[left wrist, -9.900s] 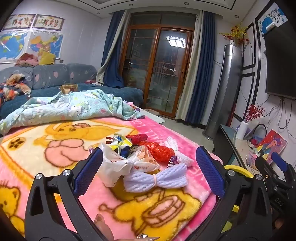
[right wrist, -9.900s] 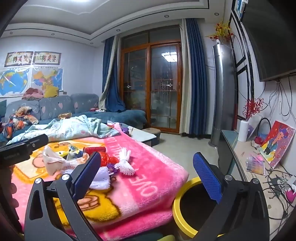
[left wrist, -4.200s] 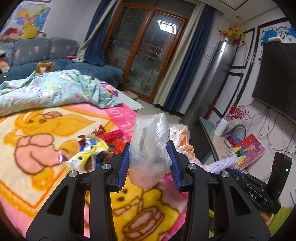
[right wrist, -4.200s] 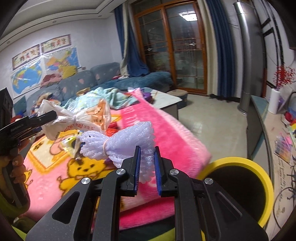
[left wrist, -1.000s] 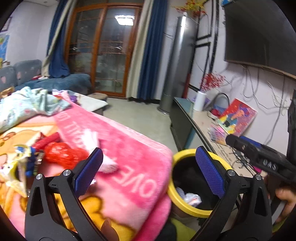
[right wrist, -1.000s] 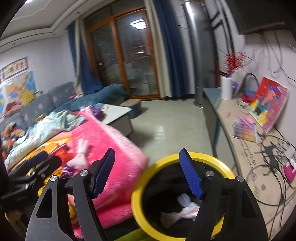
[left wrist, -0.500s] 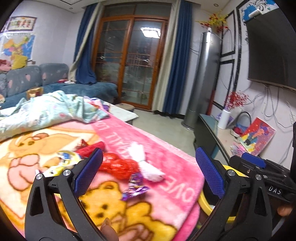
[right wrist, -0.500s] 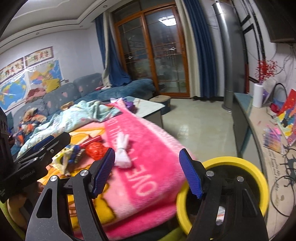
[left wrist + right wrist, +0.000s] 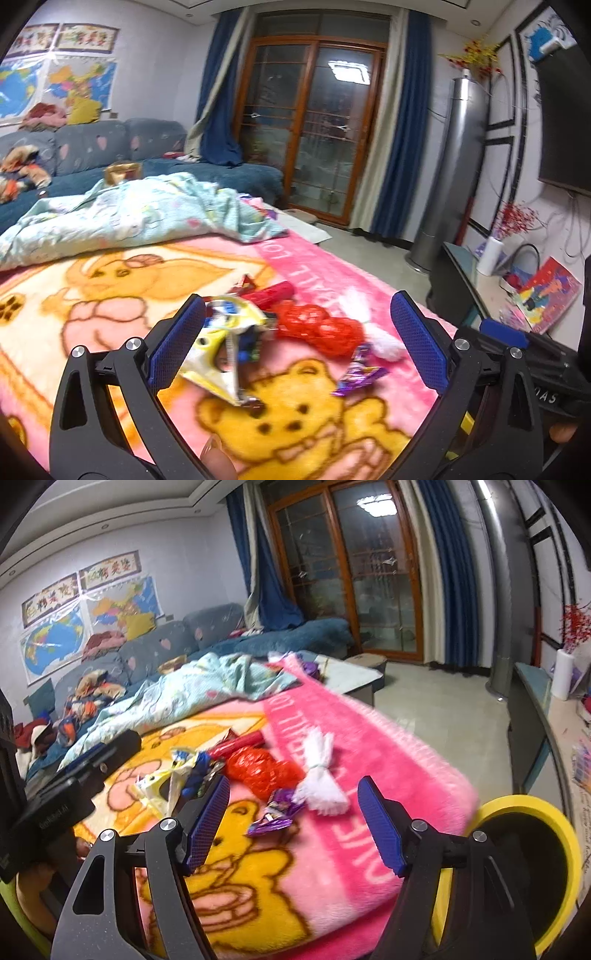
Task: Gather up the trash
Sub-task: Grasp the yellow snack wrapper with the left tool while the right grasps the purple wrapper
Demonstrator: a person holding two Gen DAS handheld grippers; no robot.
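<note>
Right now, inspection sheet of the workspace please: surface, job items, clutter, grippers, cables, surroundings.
Surface: pink cartoon-bear blanket, soft and rumpled at its edge.
Job's things: yellow-white snack bag, red mesh bag, red tube, white foam net and purple wrapper lie loose together; yellow-rimmed bin beside the blanket's edge.
Clutter: light blue quilt bunched behind the trash.
Grippers: left gripper open, empty, over the snack bag; right gripper open, empty, over the purple wrapper.
Cables: loose wires on the wall under the TV, away from the work.
Surroundings: blue sofa, glass doors, side counter.
</note>
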